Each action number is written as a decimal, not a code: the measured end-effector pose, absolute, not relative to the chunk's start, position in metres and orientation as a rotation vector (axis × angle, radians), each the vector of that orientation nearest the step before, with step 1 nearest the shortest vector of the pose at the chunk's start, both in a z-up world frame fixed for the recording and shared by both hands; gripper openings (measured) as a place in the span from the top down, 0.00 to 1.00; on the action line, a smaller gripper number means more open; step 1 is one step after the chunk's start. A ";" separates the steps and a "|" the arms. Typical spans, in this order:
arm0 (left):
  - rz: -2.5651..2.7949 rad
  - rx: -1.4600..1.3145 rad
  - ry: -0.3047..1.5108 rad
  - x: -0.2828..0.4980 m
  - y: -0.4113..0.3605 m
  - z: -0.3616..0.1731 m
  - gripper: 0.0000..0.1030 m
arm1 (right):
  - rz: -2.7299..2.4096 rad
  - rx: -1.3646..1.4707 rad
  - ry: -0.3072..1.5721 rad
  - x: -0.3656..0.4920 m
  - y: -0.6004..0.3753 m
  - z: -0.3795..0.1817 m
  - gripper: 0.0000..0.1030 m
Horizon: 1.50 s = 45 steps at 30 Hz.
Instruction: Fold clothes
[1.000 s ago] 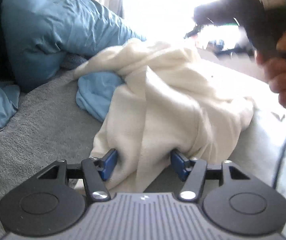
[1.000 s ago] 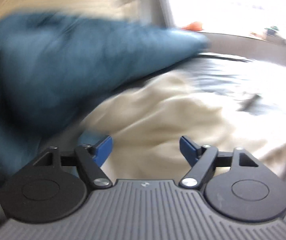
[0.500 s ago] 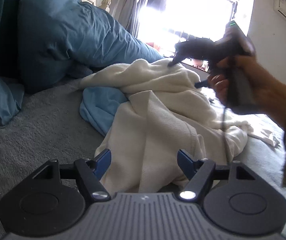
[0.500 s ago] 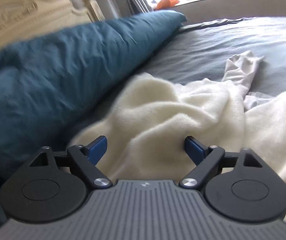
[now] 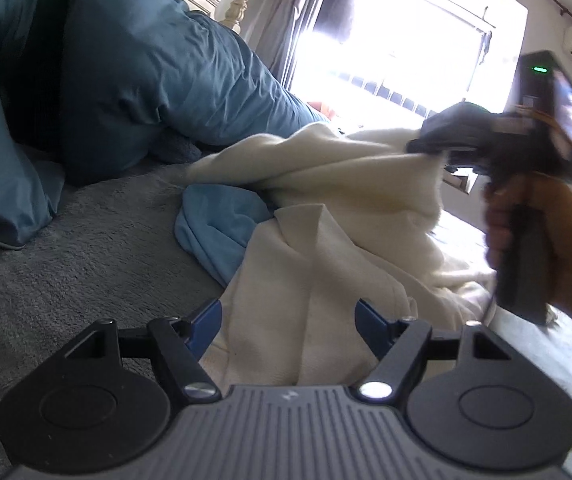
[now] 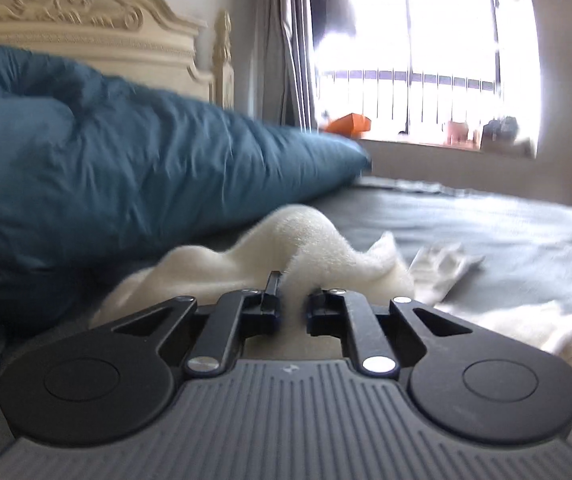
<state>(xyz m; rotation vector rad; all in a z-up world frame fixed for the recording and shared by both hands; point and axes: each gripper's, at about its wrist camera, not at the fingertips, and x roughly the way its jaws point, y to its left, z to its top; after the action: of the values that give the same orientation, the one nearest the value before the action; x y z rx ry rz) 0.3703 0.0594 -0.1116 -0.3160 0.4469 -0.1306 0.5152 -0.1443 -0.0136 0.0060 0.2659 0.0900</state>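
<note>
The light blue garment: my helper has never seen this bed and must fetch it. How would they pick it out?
Start at the big dark teal duvet heaped by the headboard, then come down to the grey bedcover. There the light blue garment lies crumpled, half tucked under the cream fleece garment. It is paler than the duvet and far smaller.

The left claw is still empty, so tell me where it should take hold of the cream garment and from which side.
Grip the near hem of the cream garment, the flat flap lying between the open left claw. Come straight in, low over the grey bedcover. That edge is thin and free, while the right claw already pinches the far fold.
</note>
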 end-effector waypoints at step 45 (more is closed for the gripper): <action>-0.445 -0.524 0.679 0.345 0.031 -0.099 0.07 | 0.398 -0.016 0.500 0.417 -0.223 0.021 0.18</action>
<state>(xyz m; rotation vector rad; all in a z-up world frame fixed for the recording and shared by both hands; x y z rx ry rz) 0.3445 0.0306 -0.0990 -0.5236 0.6790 -0.4451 0.4174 -0.2228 0.0213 -0.0163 0.4996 0.3978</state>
